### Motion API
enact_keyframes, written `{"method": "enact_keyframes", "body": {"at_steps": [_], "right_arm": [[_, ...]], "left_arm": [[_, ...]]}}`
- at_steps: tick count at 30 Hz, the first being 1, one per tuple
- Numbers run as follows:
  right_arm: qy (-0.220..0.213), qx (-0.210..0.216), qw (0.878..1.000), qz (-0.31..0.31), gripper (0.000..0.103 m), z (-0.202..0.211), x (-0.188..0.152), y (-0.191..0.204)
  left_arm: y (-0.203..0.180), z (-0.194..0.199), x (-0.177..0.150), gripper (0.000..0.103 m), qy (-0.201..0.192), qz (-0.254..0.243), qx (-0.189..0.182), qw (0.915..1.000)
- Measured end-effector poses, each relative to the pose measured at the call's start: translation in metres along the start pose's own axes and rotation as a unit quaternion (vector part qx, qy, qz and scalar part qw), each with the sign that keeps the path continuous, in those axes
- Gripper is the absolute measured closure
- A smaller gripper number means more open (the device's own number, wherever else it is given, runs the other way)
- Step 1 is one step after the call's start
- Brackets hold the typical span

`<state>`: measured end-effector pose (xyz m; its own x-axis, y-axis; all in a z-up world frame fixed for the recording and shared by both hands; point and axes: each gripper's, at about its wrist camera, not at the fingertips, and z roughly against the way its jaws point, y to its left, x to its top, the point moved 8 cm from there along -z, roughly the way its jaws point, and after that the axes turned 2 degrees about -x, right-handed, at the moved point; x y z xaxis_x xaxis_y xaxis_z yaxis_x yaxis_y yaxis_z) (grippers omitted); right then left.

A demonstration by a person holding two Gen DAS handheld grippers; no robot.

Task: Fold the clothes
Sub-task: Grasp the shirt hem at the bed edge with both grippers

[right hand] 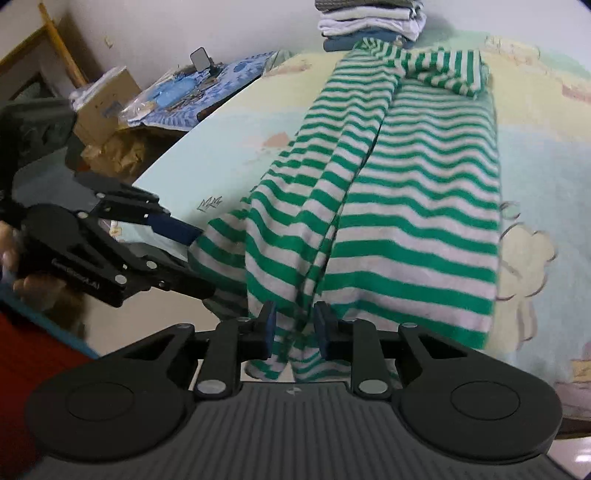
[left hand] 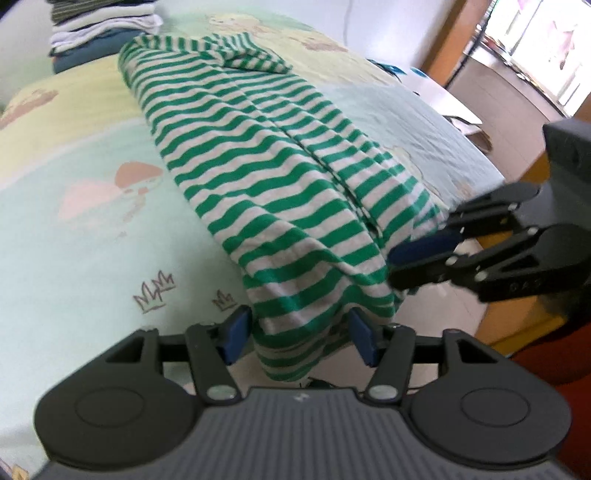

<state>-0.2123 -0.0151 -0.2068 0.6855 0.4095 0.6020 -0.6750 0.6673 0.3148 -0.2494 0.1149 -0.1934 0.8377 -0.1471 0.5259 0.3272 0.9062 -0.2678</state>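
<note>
Green/white striped shirt [left hand: 258, 173] lies lengthwise on the bed [left hand: 85, 229], near hem hanging over the edge. Left tool [left hand: 299, 334] is part spread w/ hem cloth between its pads. Right tool [right hand: 294, 328] pinches a bunched fold of hem. Folded clothes stack [right hand: 369, 22] sits at far end.

Both grippers [left hand: 301, 334] [right hand: 293, 326] blk plastic w/ blue pads, silver screws.

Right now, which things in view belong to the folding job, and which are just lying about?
Job: striped garment, folded stack, bed.
Lying about: cardboard box, blue patterned cloth, small mirror.
</note>
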Motion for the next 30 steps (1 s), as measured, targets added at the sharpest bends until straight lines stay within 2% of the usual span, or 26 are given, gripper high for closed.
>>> {"method": "enact_keyframes", "body": {"at_steps": [2,3,4,5,10,14,17,19,21,22,23,27,28,30], "right_arm": [[-0.001,0.011,1.0,-0.013,0.081,-0.006,-0.002,-0.002],[0.002,0.019,1.0,-0.016,0.081,-0.009,-0.002,-0.001],[0.007,0.016,1.0,-0.016,0.087,-0.012,-0.004,-0.001],[0.011,0.014,1.0,-0.016,0.098,-0.014,-0.005,-0.001],[-0.002,0.028,1.0,-0.01,0.098,0.009,0.001,-0.002],[0.016,0.004,1.0,0.005,0.098,0.002,-0.007,-0.009],[0.021,-0.005,1.0,-0.008,0.098,-0.006,-0.008,-0.011],[0.023,0.002,1.0,-0.016,0.092,-0.001,-0.009,-0.01],[0.018,0.008,1.0,-0.016,0.088,0.014,-0.01,-0.007],[0.013,-0.001,1.0,-0.014,0.087,0.019,-0.011,-0.007],[0.007,-0.006,1.0,-0.015,0.087,0.024,-0.01,-0.008],[0.012,-0.019,0.999,-0.029,0.085,0.012,-0.016,-0.012],[0.007,-0.017,0.999,-0.029,0.086,0.005,-0.016,-0.011],[0.006,-0.017,0.999,-0.033,0.096,-0.009,-0.018,-0.01]], "left_arm": [[0.001,-0.001,-0.003,0.09,0.003,0.015,0.002,0.9999],[0.001,-0.002,-0.005,0.091,0.006,0.024,0.002,0.9997],[0.002,-0.002,-0.007,0.092,0.005,0.03,0.003,0.9995],[0.002,-0.001,-0.008,0.095,0.001,0.033,0.005,0.9994],[-0.001,0.008,-0.017,0.098,-0.003,0.038,0.014,0.9992],[-0.004,-0.003,-0.03,0.103,0.02,0.028,0.016,0.9993],[-0.007,-0.006,-0.034,0.103,0.03,0.008,0.029,0.9991],[-0.007,0.001,-0.033,0.1,0.027,0.003,0.028,0.9992],[-0.006,0.008,-0.03,0.086,0.016,-0.003,0.032,0.9994],[-0.005,0.007,-0.028,0.063,0.012,-0.006,0.035,0.9993],[-0.004,0.007,-0.026,0.049,0.008,-0.009,0.038,0.9992],[-0.007,-0.013,-0.025,0.049,0.022,-0.012,0.021,0.9995],[-0.008,-0.016,-0.025,0.053,0.019,-0.015,0.021,0.9995],[-0.007,-0.026,-0.028,0.074,0.029,-0.009,0.024,0.9993]]}}
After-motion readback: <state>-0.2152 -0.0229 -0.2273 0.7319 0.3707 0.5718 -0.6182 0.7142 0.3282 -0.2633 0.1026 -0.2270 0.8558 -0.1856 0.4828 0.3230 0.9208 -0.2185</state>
